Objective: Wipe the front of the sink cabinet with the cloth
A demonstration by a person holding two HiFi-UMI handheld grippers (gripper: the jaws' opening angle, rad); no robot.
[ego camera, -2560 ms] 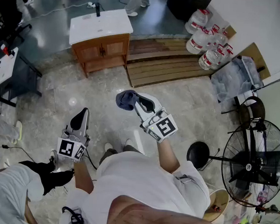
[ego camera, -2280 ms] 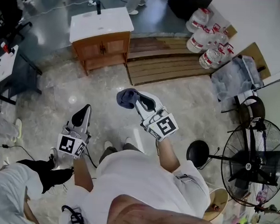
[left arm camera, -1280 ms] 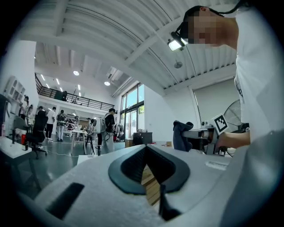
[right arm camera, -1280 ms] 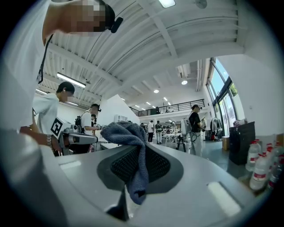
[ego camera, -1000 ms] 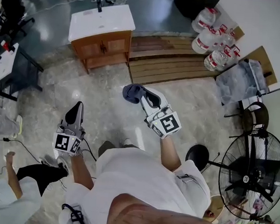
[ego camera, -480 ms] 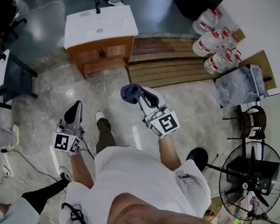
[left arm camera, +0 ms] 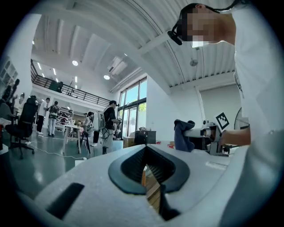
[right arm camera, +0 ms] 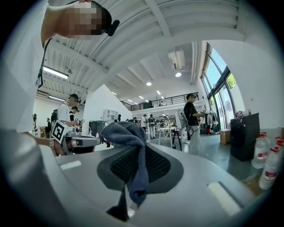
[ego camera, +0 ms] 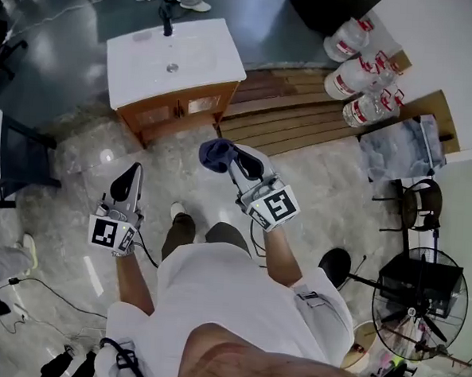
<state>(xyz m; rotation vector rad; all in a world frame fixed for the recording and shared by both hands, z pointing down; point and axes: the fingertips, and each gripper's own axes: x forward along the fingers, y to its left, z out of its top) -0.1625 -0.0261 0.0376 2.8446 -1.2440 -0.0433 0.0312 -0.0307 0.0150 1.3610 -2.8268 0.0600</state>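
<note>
One bunched, dark-blue cloth [ego camera: 215,153] droops from the clamped right gripper [ego camera: 230,156]; left gripper [ego camera: 132,170] closed, empty.

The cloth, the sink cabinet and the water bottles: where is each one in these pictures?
cloth [ego camera: 214,154]: head view, on its bunched blue fold.
sink cabinet [ego camera: 183,109]: head view, on its wooden front.
water bottles [ego camera: 349,76]: head view, on the middle bottle's body.

Crumpled blue cloth [ego camera: 216,154] held up, well apart from the white-topped wooden sink cabinet [ego camera: 179,108].
</note>
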